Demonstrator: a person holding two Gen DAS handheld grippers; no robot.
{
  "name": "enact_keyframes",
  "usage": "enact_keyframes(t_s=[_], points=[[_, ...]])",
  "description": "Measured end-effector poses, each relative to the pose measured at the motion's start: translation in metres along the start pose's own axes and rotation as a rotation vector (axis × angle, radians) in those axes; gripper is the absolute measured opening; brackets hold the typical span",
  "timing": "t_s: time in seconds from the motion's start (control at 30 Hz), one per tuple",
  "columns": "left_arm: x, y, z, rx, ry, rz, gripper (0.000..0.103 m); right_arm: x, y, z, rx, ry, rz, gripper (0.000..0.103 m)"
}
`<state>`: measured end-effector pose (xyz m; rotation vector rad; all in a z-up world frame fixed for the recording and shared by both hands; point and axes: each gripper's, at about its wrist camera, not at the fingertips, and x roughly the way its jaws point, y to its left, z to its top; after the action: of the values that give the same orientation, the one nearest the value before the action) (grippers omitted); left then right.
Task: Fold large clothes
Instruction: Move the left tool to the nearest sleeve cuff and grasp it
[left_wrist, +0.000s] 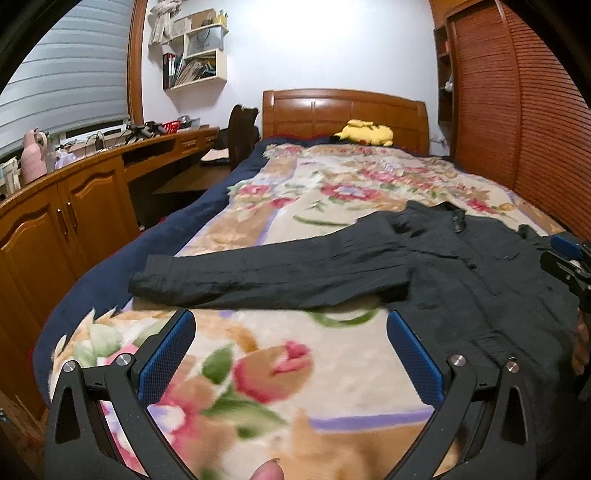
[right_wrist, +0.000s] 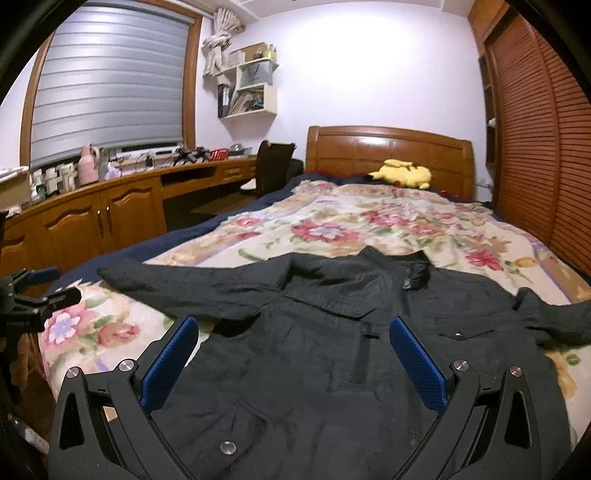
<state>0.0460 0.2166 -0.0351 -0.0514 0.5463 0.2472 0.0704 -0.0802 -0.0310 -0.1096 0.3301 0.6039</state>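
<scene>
Grippers (left_wrist: 291, 354) (right_wrist: 293, 354) hover wide-jawed over jacket (right_wrist: 332, 350).

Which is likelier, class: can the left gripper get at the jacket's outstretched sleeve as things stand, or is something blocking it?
Probably yes. The left gripper is open over bare floral blanket, and the sleeve of the black jacket lies flat just ahead with nothing between them.
</scene>
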Motion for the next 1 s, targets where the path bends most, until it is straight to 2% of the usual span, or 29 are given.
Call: enact_keyframes(t_s=[0.17, 0.3, 0.4, 0.57, 0.63, 0.9, 1.0], points=[[0.024, 0.025, 0.004, -0.008, 0.034, 0.02, 0.103, 0.022, -0.002, -0.001, -0.029, 0.037, 0.03, 0.103], [0.044, 0.039, 0.009, 0.03, 0.063, 0.078, 0.103, 0.035, 0.002, -0.001, -0.057, 0.071, 0.039, 0.103], [0.057, 0.052, 0.013, 0.03, 0.081, 0.091, 0.101, 0.04, -0.001, 0.0, -0.073, 0.097, 0.052, 0.103], [0.073, 0.08, 0.02, -0.022, 0.119, 0.059, 0.081, 0.042, -0.004, 0.01, -0.073, 0.107, 0.064, 0.103], [0.08, 0.092, 0.022, -0.055, 0.131, 0.054, 0.077, 0.043, -0.008, 0.01, -0.071, 0.11, 0.065, 0.103], [0.111, 0.143, 0.022, -0.151, 0.174, 0.141, 0.072, 0.045, 0.005, 0.006, -0.079, 0.113, 0.056, 0.103], [0.122, 0.159, 0.018, -0.193, 0.202, 0.15, 0.069, 0.046, 0.007, 0.004, -0.076, 0.121, 0.056, 0.103]])
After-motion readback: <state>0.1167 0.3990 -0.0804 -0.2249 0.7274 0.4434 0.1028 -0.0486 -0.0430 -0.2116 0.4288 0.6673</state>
